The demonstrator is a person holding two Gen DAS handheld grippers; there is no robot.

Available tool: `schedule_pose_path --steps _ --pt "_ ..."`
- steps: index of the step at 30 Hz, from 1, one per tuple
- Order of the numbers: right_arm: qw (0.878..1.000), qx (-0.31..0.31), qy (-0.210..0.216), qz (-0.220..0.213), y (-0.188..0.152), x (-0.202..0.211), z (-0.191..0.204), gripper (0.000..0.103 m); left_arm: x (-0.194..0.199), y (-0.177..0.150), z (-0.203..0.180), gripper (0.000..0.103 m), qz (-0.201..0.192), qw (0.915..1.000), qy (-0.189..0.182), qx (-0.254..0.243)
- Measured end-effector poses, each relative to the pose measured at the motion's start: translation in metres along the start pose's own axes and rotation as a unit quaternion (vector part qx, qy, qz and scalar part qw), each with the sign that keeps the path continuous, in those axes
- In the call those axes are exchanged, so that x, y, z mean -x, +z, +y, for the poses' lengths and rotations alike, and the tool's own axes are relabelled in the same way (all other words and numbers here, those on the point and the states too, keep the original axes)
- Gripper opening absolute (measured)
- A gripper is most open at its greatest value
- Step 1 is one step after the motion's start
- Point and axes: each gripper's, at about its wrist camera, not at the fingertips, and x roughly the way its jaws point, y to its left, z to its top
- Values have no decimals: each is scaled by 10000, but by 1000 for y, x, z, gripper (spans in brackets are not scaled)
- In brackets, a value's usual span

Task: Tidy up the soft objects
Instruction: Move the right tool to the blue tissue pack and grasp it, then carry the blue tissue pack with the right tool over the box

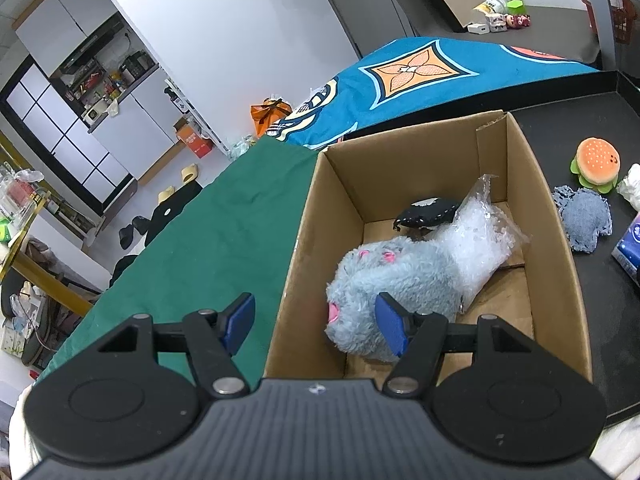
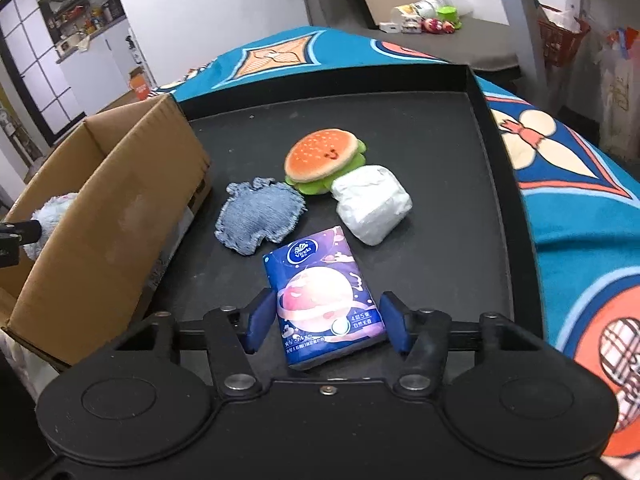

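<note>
In the right wrist view, low in the frame, the right gripper [image 2: 326, 326] has its blue fingers [image 2: 261, 320] on either side of the tissue pack [image 2: 324, 296]. The right one sits against the pack's edge and the left one lies close along the other edge; whether they press yet cannot be told. The pack lies flat on the black tray [image 2: 460, 152], its long axis running away from the camera, so the fingers can straddle its narrow width. Above it, mid-frame, lie a denim patch [image 2: 260, 220], a burger plush [image 2: 324, 160] and a white wrapped bundle [image 2: 372, 208], the last two touching — probably the pile yet to be sorted.

The left gripper [image 1: 316, 322], at bottom centre of its view, has its fingers apart and clamped on nothing: one over the green cloth [image 1: 208, 232], the other inside the cardboard box [image 1: 532, 184] against the grey-blue plush [image 1: 392, 288]. That plush rests in the box with bubble wrap [image 1: 480, 232] and a black pouch [image 1: 428, 212] — the box appears to serve as the collecting bin beside the tray on the desk.
</note>
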Motion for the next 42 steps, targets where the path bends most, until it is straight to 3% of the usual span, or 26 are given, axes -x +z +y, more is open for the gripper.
schedule_pose_path --steps 14,25,33,42 --pt "9998 132 -17 139 -1 -4 8 57 -1 0 3 65 11 10000 -31 64" --pt "9997 65 -28 -230 7 10 6 52 -1 4 7 65 83 9998 -155 63" --pt "9988 51 -45 -492 19 28 16 52 3 8 28 65 411 9981 -445 138" --pt "9977 131 106 -654 33 43 39 52 7 7 50 65 337 9978 -568 90"
